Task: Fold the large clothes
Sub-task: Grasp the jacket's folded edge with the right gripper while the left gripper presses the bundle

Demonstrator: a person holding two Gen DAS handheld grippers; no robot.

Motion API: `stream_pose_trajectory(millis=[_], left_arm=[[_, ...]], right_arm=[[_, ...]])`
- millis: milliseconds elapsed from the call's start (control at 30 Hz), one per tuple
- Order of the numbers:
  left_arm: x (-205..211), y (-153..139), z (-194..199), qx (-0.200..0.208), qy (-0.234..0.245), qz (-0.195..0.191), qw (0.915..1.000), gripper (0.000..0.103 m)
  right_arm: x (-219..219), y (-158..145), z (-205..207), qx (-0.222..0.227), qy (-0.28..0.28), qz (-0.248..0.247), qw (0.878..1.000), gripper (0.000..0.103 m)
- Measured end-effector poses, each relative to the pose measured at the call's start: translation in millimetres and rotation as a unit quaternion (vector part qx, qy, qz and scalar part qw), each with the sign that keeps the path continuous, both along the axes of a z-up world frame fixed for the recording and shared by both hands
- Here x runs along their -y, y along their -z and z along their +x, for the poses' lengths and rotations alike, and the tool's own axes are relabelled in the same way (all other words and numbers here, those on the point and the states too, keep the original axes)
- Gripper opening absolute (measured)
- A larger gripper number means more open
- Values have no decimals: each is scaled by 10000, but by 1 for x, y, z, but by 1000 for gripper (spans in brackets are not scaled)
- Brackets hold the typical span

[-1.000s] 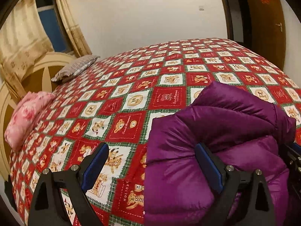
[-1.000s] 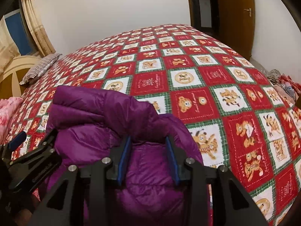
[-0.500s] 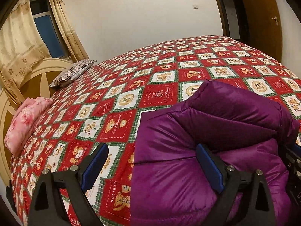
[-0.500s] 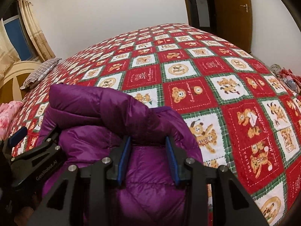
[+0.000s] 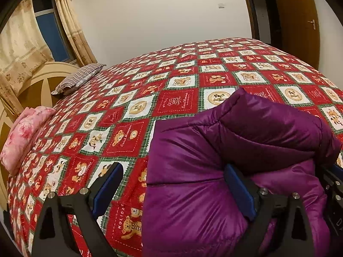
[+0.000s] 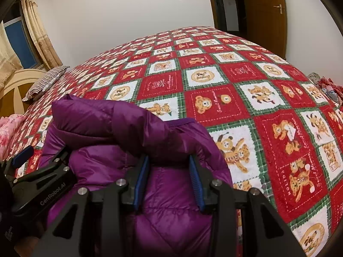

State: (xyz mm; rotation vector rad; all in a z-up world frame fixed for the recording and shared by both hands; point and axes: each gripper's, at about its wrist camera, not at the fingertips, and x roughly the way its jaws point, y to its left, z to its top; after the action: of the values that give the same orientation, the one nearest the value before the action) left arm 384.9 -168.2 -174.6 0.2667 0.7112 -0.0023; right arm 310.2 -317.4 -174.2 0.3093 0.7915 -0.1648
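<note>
A purple puffer jacket point(image 5: 225, 150) lies bunched in a thick fold on the bed near its front edge; it also shows in the right wrist view point(image 6: 120, 137). My left gripper point(image 5: 173, 188) is wide open at the jacket's left edge, its right finger pressed against the puffy fabric, its left finger over the quilt. My right gripper point(image 6: 169, 177) has its jaws partly closed around a thick fold of the jacket. The left gripper's body point(image 6: 40, 184) shows at the lower left of the right wrist view.
A red, white and green teddy-bear quilt point(image 5: 175, 98) covers the bed. A striped pillow point(image 5: 77, 79) and a pink bundle point(image 5: 23, 132) lie by the cream headboard at left. A wooden door point(image 6: 265, 12) stands at the back right. Clothes lie on the floor at right point(image 6: 328, 85).
Both grippers have tilted up slightly and drawn the jacket a little nearer. The jaws hold the same openings.
</note>
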Motion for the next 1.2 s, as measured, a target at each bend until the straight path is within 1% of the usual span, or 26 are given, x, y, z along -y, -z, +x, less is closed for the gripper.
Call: stream_pose_trajectory(millis=[1200], left_arm=[[-1, 11, 4, -135, 18, -49, 9999, 98]], right_arm=[[-1, 9, 5, -40, -6, -138, 9999, 41]])
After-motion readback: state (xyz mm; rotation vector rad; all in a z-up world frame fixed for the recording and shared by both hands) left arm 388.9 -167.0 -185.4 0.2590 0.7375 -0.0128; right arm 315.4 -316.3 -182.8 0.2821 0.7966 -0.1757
